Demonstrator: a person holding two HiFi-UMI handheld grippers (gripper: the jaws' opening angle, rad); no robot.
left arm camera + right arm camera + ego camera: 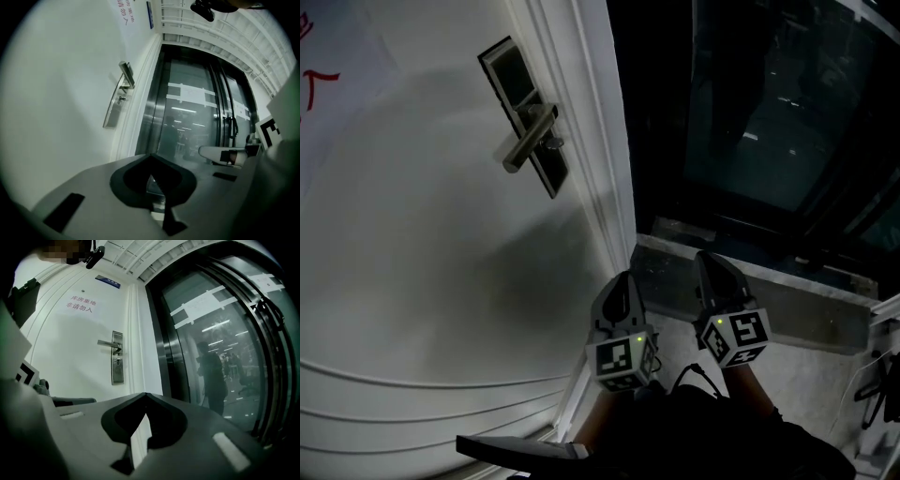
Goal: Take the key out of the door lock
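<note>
A white door (422,262) carries a dark lock plate (525,117) with a silver lever handle (528,139). A small key (554,143) sticks out of the plate just below the lever; the key (117,361) also shows in the right gripper view, and the key (123,99) in the left gripper view. Both grippers hang low, well short of the lock and side by side. My left gripper (623,278) is shut and holds nothing. My right gripper (710,258) is likewise shut and holds nothing. The jaws of each meet at the tip in their own views (151,157) (146,394).
A white door frame (600,159) separates the door from dark glass doors (778,103) on the right. A grey stone sill (787,300) runs below the glass. A paper notice with red characters (80,304) is stuck on the door above the lock.
</note>
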